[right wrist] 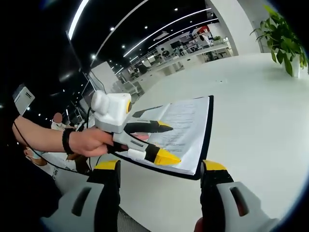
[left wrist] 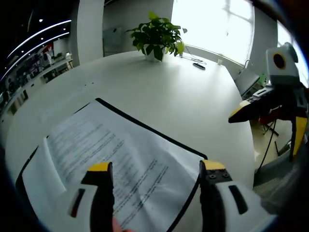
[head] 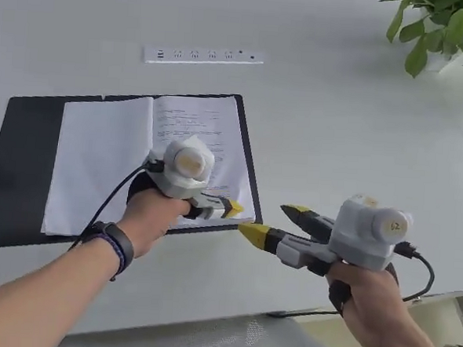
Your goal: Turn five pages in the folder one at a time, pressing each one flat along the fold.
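A black folder (head: 19, 168) lies open on the white table, with a plain white left page (head: 99, 157) and a printed right page (head: 210, 133). My left gripper (head: 228, 210) is over the lower right corner of the right page, jaws apart with nothing between them. From its own view, the printed page (left wrist: 111, 150) and the folder's black edge (left wrist: 188, 198) lie between the open jaws of the left gripper (left wrist: 156, 166). My right gripper (head: 272, 222) is open just right of that corner, off the folder, pointing left. In the right gripper view, the right gripper (right wrist: 160, 165) faces the left gripper (right wrist: 165, 142) and the page (right wrist: 186, 125).
A white power strip (head: 203, 55) lies on the table beyond the folder. A potted plant (head: 445, 29) stands at the far right corner. The near table edge (head: 207, 317) runs below my hands, with a chair back (head: 221, 338) under it. The right gripper (left wrist: 263, 104) shows in the left gripper view.
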`<state>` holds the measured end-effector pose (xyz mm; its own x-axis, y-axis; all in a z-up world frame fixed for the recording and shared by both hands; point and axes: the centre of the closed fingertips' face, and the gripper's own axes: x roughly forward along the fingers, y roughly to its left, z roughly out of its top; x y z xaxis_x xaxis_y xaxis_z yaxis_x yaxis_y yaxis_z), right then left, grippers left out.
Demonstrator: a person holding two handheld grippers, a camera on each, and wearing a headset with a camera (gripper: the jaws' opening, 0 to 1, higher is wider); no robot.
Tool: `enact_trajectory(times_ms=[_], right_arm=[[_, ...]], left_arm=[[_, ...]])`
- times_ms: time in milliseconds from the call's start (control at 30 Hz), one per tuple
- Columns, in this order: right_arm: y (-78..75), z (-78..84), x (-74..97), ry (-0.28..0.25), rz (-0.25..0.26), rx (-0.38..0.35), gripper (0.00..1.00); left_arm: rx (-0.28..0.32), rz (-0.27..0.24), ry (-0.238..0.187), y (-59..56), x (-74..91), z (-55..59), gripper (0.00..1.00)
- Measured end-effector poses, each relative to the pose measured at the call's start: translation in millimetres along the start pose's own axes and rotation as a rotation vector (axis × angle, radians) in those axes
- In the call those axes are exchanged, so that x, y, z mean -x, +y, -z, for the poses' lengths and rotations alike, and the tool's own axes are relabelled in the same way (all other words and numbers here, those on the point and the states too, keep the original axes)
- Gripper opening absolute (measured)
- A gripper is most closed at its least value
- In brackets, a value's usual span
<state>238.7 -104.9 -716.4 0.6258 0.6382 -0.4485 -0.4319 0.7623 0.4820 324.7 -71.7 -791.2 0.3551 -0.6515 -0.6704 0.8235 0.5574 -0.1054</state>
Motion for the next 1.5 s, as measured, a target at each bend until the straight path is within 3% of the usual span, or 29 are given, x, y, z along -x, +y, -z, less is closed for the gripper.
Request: enact_trajectory(times_ms=[133,233,267,567,767,1100,1500], right_arm=[[-4.3,3.8,0.7,0.009,-0.002,-0.009,0.66],[-6.6,6.0,0.2,0.013,-0.006,-0.021,0.66],[-7.4,7.1,-0.3,0.017,-0.009,-0.024,0.66],[-12.1,10.7,-10.1,0.025,-0.023,-0.036,0.64],[-17.3,3.3,-21.4,0.010,-0.044,-0.056,0.60],[-41.6,-23.9,-60.5,-0.021,-0.059,-0.093,0.53],[-53.9,-24.1,-100.6,0.018,-0.137,-0.175,0.48]], left_arm=[[-0.005,-0.020,0.027,-0.6,-12.4,6.2,0.75],[-0.034,-0.025,0.052,-2.4,-16.6,12.8,0.75],[-0.068,-0.044,0.055,0.4,-16.4,14.2,0.74],[-0.074,-0.042,0.018,3.3,-15.7,13.3,0.73],[-0.067,-0.046,0.007,8.7,-15.0,12.2,0.68],[-0.052,-0.045,-0.002,10.3,-14.4,10.9,0.65],[-0.046,-0.025,0.004,10.0,-13.4,9.9,0.64]])
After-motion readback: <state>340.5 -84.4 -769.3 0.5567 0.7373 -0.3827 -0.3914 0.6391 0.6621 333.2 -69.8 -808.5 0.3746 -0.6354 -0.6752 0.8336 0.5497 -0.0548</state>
